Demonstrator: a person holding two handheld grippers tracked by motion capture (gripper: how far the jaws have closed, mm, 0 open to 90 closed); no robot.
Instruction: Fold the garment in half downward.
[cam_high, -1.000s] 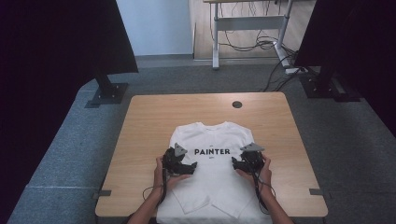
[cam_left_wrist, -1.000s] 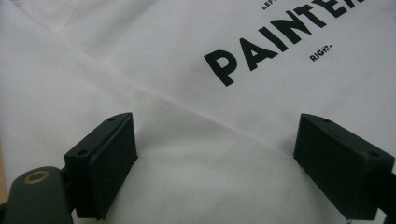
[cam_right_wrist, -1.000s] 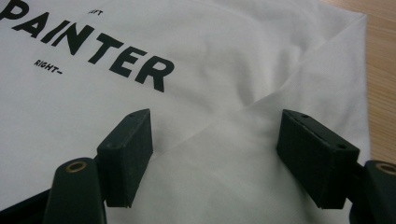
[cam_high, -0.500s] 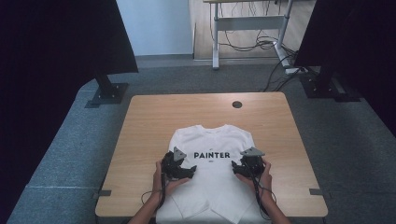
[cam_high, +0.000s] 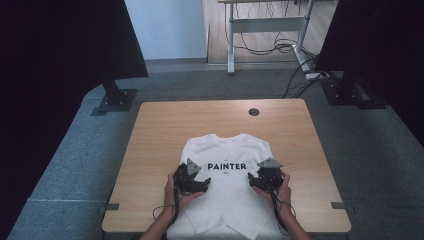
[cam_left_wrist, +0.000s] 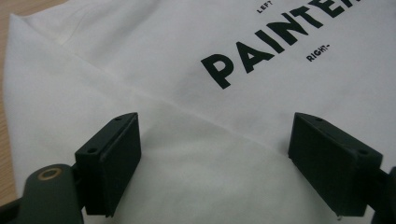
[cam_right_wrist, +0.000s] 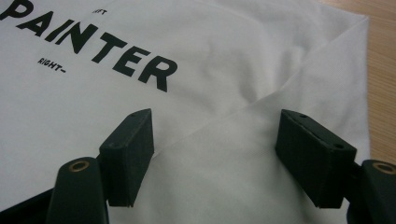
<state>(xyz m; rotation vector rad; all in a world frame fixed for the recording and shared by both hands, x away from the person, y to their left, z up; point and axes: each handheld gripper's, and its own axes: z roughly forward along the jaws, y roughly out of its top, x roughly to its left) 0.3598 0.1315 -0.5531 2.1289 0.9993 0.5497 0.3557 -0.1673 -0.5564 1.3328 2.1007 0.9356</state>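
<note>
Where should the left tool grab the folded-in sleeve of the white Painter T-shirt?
Probably at the folded-in sleeve's slanted edge on the white cotton T-shirt, from above: that raised fold runs between the left tool's open jaws, the one liftable layer there.

A wooden table stretches ahead of the jaws, its round cable hole well beyond them; farther off stands a desk frame with cables.

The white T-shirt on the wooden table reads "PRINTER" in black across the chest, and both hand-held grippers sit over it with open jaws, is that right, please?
Not quite: the white T-shirt reads "PAINTER", as the high view shows. Everything else stands: wooden table, left hand-held gripper and right hand-held gripper open.
</note>
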